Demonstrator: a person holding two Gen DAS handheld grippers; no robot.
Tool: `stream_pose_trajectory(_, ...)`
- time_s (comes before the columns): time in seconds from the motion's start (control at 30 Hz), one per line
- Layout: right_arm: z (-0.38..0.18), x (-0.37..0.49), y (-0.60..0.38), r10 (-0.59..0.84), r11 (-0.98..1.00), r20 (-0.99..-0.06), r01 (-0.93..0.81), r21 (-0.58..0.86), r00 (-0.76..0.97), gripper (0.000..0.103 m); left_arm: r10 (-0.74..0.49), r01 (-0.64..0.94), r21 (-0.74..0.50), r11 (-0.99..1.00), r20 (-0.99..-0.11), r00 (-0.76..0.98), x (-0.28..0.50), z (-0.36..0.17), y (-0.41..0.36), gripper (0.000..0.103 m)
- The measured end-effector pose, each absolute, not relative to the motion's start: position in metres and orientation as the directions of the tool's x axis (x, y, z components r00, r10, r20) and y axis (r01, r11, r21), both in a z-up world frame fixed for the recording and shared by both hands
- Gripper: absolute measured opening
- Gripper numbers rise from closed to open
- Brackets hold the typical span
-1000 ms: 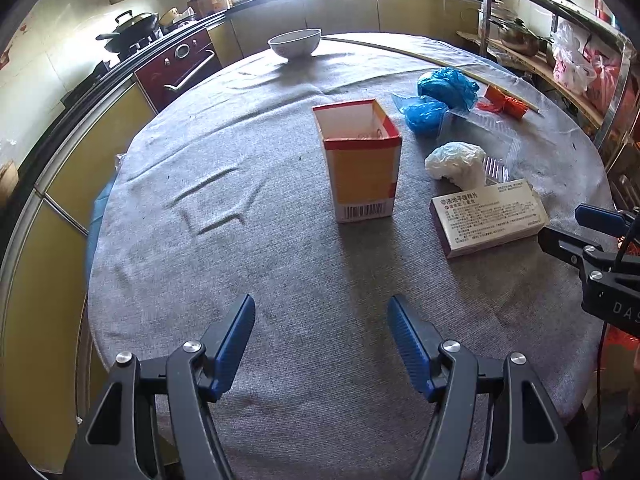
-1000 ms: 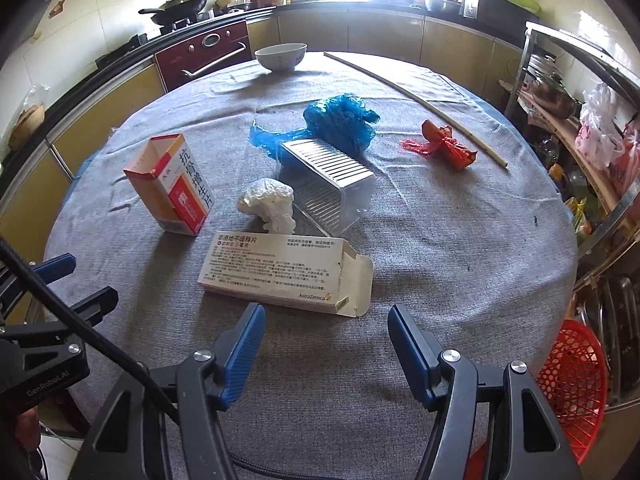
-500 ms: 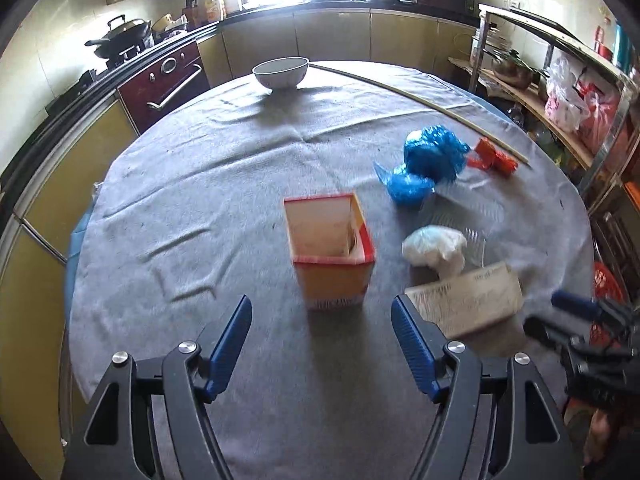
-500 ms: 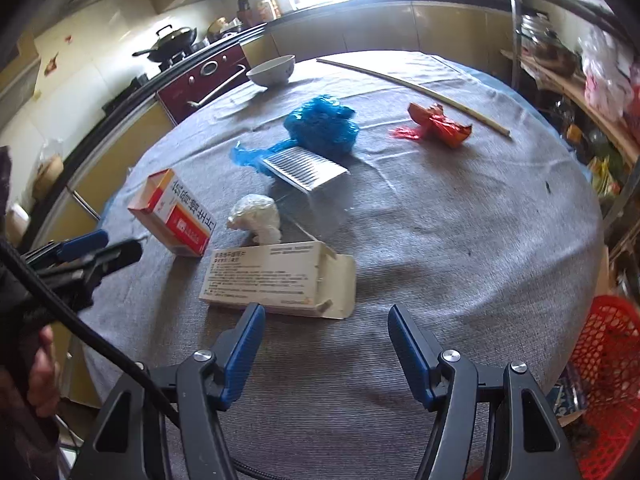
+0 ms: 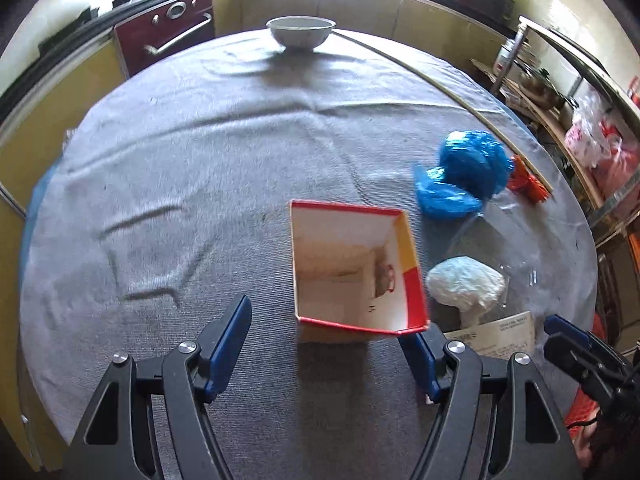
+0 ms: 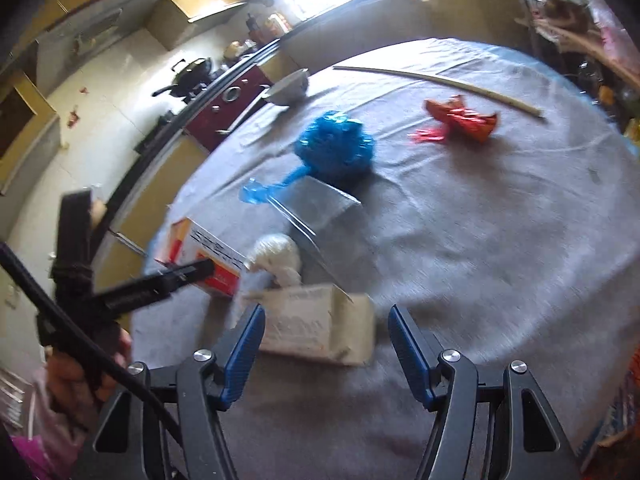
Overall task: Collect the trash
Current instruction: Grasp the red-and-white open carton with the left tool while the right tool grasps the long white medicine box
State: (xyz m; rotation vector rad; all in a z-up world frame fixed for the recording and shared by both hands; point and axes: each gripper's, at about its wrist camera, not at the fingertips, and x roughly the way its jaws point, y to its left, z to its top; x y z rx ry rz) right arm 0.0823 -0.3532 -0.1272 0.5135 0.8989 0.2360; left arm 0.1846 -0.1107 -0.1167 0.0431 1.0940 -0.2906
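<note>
An open red and yellow carton (image 5: 352,268) stands upright on the grey tablecloth (image 5: 208,168). My left gripper (image 5: 324,348) hovers just above and in front of it, open, with its right finger near the carton's near corner. In the right wrist view the same carton (image 6: 200,252) sits at the left. A flat white medicine box (image 6: 316,324) lies just ahead of my right gripper (image 6: 324,344), which is open and holds nothing. White crumpled plastic (image 6: 276,256), a clear plastic tray (image 6: 320,208), a blue bag (image 6: 336,148) and a red wrapper (image 6: 464,120) lie beyond.
A white bowl (image 5: 300,32) stands at the table's far edge, and a long thin stick (image 6: 436,84) lies along the far right. Kitchen counters and a stove ring the table. A metal shelf rack (image 5: 568,92) stands on the right. A hand (image 6: 80,376) holds the left gripper.
Both grippers have moved in over the table. The carton now lies close under my left gripper, and the white medicine box has come near the right gripper's fingers. The right view has rolled.
</note>
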Motion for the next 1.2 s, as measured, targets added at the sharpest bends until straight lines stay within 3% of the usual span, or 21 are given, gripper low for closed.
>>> stream_pose_trajectory(0.17, -0.14, 0.109, -0.347, 0.434, 0.85, -0.687, -0.012, 0.526, 0.583, 0.068, -0.248, 0.217, -0.171, 0.961, -0.878, 0.409, 0.191, -0.123, -0.092, 0.072)
stream_pose_trajectory(0.3, -0.144, 0.114, -0.334, 0.456, 0.856, -0.696, -0.06, 0.513, 0.555, 0.068, -0.278, 0.217, -0.206, 0.954, -0.877, 0.392, 0.193, -0.127, -0.083, 0.053)
stream_pose_trajectory(0.63, -0.135, 0.085, -0.266, 0.533, 0.845, -0.74, -0.291, 0.448, 0.41, 0.068, -0.295, 0.226, -0.217, 0.95, -0.864, 0.408, 0.182, -0.126, -0.056, 0.053)
stream_pose_trajectory(0.83, -0.13, 0.076, -0.231, 0.434, 0.885, -0.793, -0.37, 0.284, 0.427, 0.068, -0.284, 0.219, -0.21, 0.953, -0.871, 0.401, 0.16, -0.126, -0.029, 0.053)
stream_pose_trajectory(1.0, -0.137, 0.086, -0.218, 0.406, 0.889, -0.803, -0.391, 0.237, 0.437, 0.068, -0.27, 0.232, -0.189, 0.954, -0.878, 0.395, 0.144, -0.125, -0.018, 0.053)
stream_pose_trajectory(1.07, -0.142, 0.092, -0.213, 0.389, 0.892, -0.814, -0.399, 0.214, 0.432, 0.068, -0.267, 0.243, -0.181, 0.953, -0.882, 0.388, 0.141, -0.127, -0.017, 0.055)
stream_pose_trajectory(1.13, -0.143, 0.094, -0.211, 0.382, 0.891, -0.81, -0.408, 0.197, 0.444, 0.069, -0.263, 0.253, -0.172, 0.952, -0.883, 0.388, 0.138, -0.127, -0.016, 0.066)
stream_pose_trajectory(1.2, -0.145, 0.096, -0.207, 0.381, 0.89, -0.808, -0.415, 0.188, 0.45, 0.069, -0.251, 0.251, -0.157, 0.955, -0.88, 0.403, 0.137, -0.126, -0.013, 0.069)
